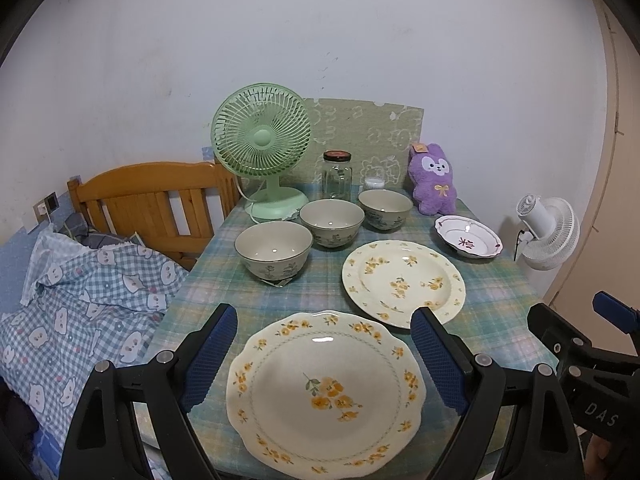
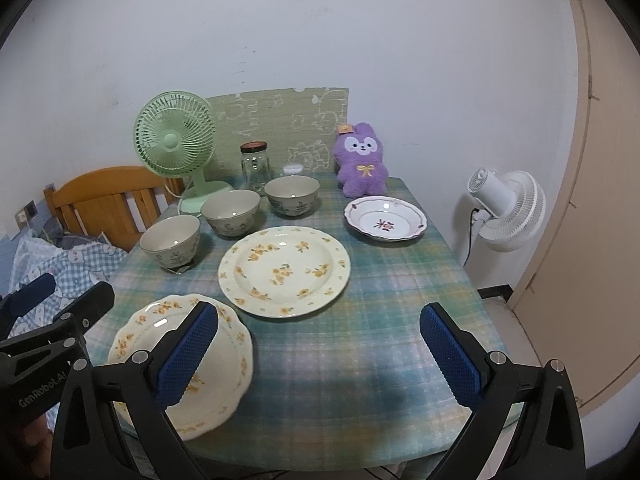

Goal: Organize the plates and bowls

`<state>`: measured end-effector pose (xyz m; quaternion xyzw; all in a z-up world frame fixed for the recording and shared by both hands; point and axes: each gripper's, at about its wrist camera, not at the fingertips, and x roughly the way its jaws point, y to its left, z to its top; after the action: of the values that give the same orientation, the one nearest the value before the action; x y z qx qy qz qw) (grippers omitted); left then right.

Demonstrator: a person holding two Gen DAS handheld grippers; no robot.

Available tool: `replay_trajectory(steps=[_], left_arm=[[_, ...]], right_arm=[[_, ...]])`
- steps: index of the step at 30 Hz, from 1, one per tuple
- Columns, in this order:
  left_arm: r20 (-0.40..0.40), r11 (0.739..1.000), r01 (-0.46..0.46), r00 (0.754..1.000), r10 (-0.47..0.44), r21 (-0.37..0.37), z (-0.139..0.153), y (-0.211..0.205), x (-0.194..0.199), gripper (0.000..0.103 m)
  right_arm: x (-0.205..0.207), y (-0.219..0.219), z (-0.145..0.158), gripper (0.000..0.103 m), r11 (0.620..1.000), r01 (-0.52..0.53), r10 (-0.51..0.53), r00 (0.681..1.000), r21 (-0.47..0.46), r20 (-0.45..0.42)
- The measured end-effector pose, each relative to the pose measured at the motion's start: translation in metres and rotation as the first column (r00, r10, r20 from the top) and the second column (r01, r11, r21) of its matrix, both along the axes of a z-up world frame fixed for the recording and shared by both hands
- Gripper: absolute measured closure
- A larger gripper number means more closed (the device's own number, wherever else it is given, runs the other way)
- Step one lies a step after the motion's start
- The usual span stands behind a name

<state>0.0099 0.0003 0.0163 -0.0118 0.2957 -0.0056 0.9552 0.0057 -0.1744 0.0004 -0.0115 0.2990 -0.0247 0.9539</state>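
Note:
A scalloped cream plate with yellow flowers (image 1: 324, 396) lies at the table's near edge, and my left gripper (image 1: 324, 324) stands open above it, touching nothing. Behind it lies a round yellow-flowered plate (image 1: 404, 282), and further right a small white plate with a dark red motif (image 1: 468, 236). Three grey-green bowls (image 1: 274, 250) (image 1: 332, 222) (image 1: 385, 209) stand in a diagonal row. My right gripper (image 2: 320, 320) is open over bare tablecloth, to the right of the scalloped plate (image 2: 224, 364). The left gripper (image 2: 60, 308) shows at the left edge of the right wrist view.
A green desk fan (image 1: 262, 148), a glass jar (image 1: 337, 176), a small white container (image 1: 374, 183) and a purple plush toy (image 1: 434, 180) line the table's back edge. A wooden headboard (image 1: 156, 204) and checked bedding (image 1: 88, 292) lie left. A white fan (image 1: 546, 232) stands right.

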Motion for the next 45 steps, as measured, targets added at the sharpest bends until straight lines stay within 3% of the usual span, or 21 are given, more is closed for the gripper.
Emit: replay_trajectory(steps=[14,32,45], left_arm=[[-0.109,1.000,0.008,0.994,-0.008,0.000,-0.027,0.037,0.045,0.018],[-0.309,0.999,0.019,0.951,-0.026,-0.026,-0.112,0.065,0.081,0.021],[-0.387,0.998,0.040,0.920,-0.059,-0.057,-0.143,0.069,0.095,0.033]], right_arm=[[0.051,0.047,-0.024,0.005,1.000,-0.012,0.014,0.994,0.019,-0.107],[0.093,0.079,-0.111,0.011,1.000,0.022,-0.016,0.951,0.014,-0.307],[0.108,0.082,-0.149,0.027,0.999,0.044,-0.032,0.909,0.020,-0.416]])
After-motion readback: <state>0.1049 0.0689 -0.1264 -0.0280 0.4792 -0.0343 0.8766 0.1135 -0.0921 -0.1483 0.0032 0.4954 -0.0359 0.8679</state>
